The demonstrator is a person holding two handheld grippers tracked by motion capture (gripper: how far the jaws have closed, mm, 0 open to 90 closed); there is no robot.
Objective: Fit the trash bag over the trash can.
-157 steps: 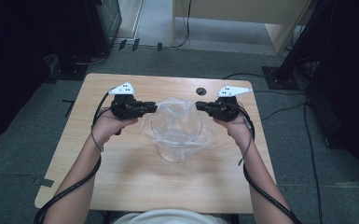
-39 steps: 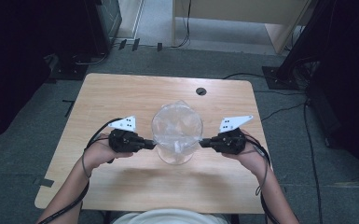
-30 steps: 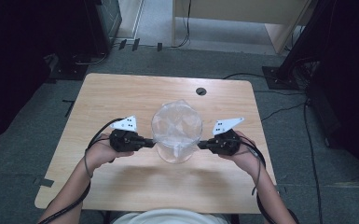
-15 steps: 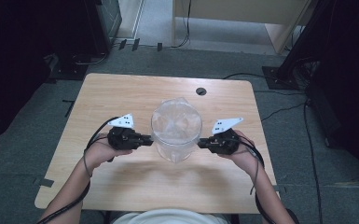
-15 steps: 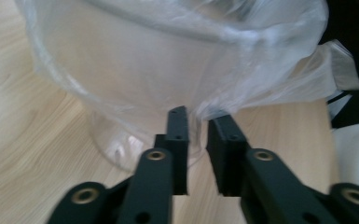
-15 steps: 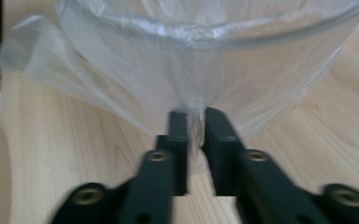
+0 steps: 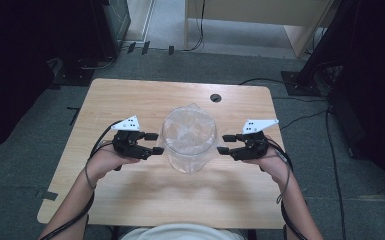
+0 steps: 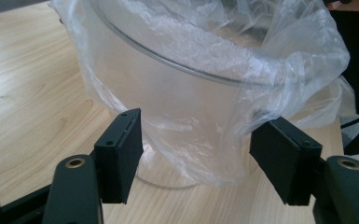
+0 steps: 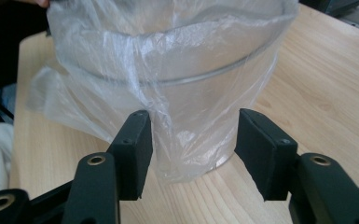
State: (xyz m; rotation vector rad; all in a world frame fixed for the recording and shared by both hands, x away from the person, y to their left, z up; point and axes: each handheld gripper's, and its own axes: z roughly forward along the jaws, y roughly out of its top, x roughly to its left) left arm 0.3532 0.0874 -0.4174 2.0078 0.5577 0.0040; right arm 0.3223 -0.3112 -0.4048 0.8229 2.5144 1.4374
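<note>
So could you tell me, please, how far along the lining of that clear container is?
Mostly done: the plastic bag sits inside the clear container, its edge folded over the rim and down the outside. In hand: the left tool and right tool have just been opening, nothing pinched. Left: perhaps tidying loose folds.

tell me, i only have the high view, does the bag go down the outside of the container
Observer: Yes. In the left gripper view the clear plastic bag folds over the rim of the clear container and hangs down its wall.
Operator: is the left gripper gripping it
Observer: No. The left gripper has open jaws, just widened, pads off the plastic.
Operator: and the right one
Observer: The right gripper is open too, jaws just widened, with loose film hanging between the pads, unpinched.
</note>
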